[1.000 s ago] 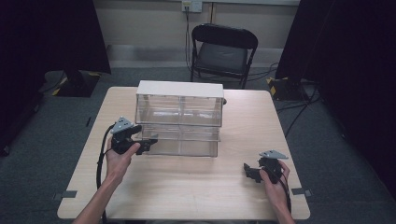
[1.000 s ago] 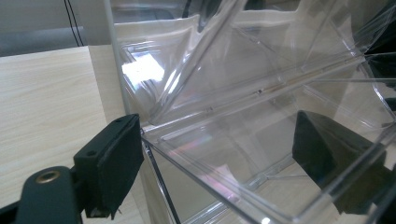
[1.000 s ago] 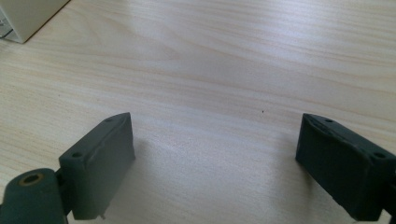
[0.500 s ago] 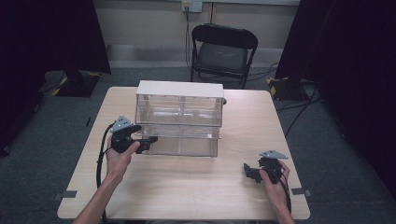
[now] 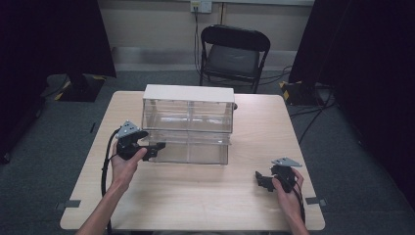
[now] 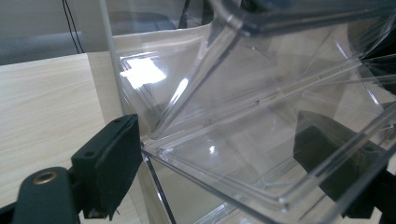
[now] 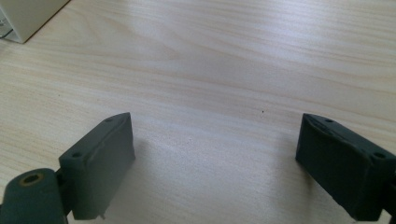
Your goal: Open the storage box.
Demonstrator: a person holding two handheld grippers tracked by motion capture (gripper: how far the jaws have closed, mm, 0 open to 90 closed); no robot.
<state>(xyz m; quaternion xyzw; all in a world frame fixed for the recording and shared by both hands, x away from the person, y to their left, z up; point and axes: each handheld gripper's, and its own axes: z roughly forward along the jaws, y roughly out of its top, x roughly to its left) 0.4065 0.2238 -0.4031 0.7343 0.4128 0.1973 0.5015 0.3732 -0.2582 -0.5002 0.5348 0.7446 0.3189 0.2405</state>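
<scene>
A clear plastic drawer cabinet [image 5: 187, 93] with a white top stands on the far half of the table. Its lower drawer [image 5: 195, 152] sticks out toward me. My left gripper [image 5: 159, 147] is at that drawer's left front corner. In the left gripper view the clear drawer rim [image 6: 210, 172] runs between the jaws of the left gripper [image 6: 217, 163]. One pad [image 6: 116, 163] meets the rim, and the other shows through the plastic, apart from it. My right gripper [image 5: 259, 178] rests low at the near right, and it [image 7: 215, 158] is open over bare wood.
The wooden table [image 5: 205, 200] has free room in front of the cabinet and between my hands. A black folding chair [image 5: 234, 54] stands behind the table. The cabinet's white corner [image 7: 23, 18] shows at the upper left of the right gripper view.
</scene>
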